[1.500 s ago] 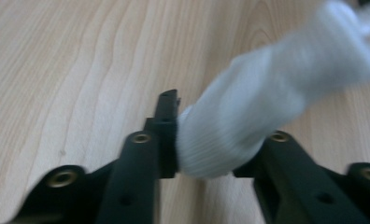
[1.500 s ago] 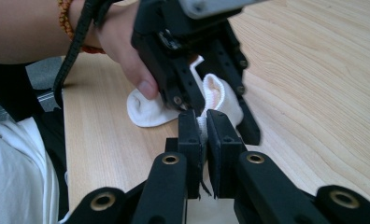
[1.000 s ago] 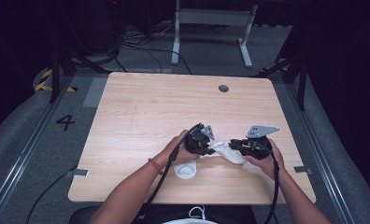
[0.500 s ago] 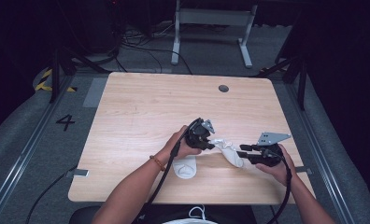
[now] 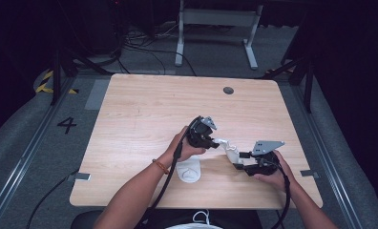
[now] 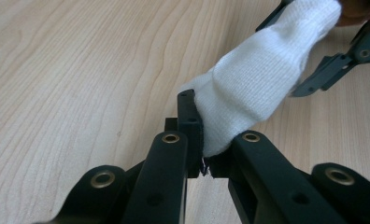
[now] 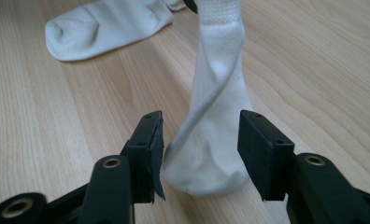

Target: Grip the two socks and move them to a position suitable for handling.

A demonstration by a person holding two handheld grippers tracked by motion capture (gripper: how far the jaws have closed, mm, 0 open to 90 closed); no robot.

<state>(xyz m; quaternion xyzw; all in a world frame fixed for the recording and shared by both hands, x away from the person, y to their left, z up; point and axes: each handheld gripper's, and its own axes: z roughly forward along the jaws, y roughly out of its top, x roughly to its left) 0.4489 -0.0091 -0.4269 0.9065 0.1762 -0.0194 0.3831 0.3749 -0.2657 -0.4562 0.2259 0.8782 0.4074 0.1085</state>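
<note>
A white sock (image 5: 230, 150) stretches between the two grippers at the table's near middle. My left gripper (image 5: 215, 140) is shut on its cuff end; in the left gripper view the knit sock (image 6: 258, 79) runs from the shut left gripper (image 6: 199, 140) toward the right gripper (image 6: 342, 65). My right gripper (image 5: 238, 160) stands open at the toe end. In the right gripper view the sock's toe (image 7: 211, 140) lies on the wood between the spread jaws of the right gripper (image 7: 199, 126). A second white sock (image 5: 189, 171) (image 7: 103, 28) lies flat under the left forearm.
The wooden table (image 5: 144, 109) is bare across its far half, apart from a round cable grommet (image 5: 228, 90). Both forearms come in over the near edge. A metal stand (image 5: 215, 19) and cables sit on the floor beyond the table.
The right gripper has drawn back to the right and toward the near edge, and the sock now lies longer between the grippers. The left gripper has kept hold of the cuff, barely moving.
</note>
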